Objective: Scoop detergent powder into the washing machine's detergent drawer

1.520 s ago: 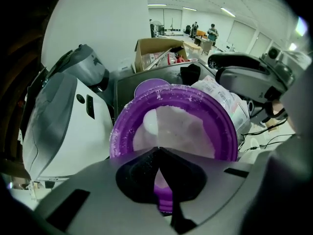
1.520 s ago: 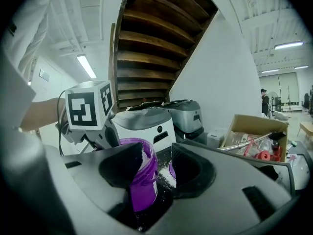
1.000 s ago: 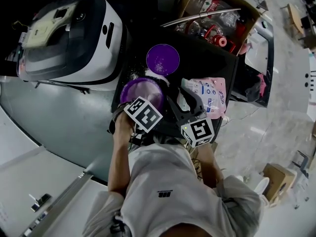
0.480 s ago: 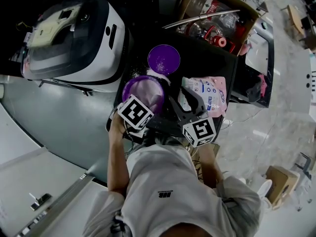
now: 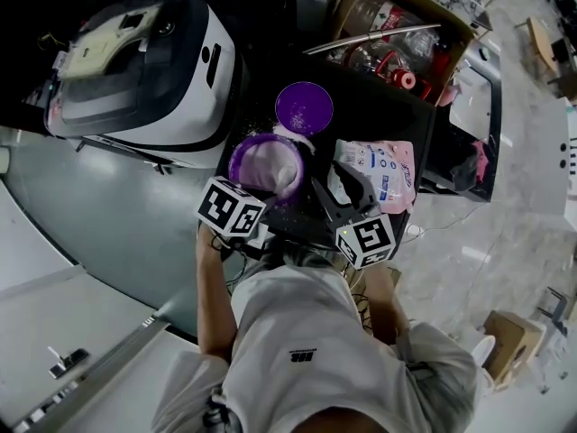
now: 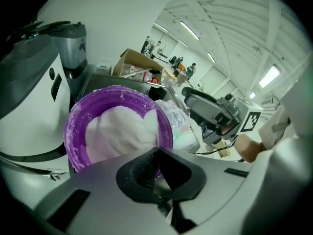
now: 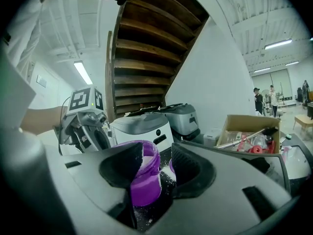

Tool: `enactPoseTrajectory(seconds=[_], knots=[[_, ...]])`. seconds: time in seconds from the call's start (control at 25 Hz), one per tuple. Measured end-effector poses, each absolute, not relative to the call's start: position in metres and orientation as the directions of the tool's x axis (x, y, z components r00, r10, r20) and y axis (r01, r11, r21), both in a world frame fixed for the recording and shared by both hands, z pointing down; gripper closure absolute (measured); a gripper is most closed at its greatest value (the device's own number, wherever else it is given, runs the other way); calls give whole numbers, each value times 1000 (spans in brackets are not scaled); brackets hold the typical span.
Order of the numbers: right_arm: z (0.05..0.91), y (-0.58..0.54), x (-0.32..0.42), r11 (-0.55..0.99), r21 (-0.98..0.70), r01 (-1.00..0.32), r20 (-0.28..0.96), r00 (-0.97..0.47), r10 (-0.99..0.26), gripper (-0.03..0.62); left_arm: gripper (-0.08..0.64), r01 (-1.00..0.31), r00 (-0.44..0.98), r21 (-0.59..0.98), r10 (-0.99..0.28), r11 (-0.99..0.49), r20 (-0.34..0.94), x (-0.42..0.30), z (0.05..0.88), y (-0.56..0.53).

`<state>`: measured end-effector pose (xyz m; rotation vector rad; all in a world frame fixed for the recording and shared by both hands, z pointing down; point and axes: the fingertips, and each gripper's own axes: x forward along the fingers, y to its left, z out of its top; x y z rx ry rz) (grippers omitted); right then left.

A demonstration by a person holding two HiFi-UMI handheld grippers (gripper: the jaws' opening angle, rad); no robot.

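We judge the powder-heaped purple tub (image 6: 70,131) stiff, light and spill-prone: left gripper (image 6: 157,159) pinches its rim, right gripper (image 7: 156,155) spread.

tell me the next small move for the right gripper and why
Probably ease the right gripper forward to the purple tub, jaws apart. It holds nothing; the tub stands open, full of white powder, with its lid lying off beside it, and the left gripper is shut on the near rim, steadying it. No scoop shows in any view.
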<state>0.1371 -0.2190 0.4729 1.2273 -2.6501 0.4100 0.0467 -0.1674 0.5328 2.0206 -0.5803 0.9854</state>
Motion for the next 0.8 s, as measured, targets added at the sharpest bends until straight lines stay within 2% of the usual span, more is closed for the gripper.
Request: enactPoseTrajectory(seconds=[0.36,0.8], knots=[[477,-201,111,654,-153,-741,303,-665,-683,407,545,-710,634,471,-184,-523,751,38,528,-164],[484,-184,78,582,-113,-805,351,-581,-735,407,545,-659,712,472,-285,-585,641,23,521,-162]])
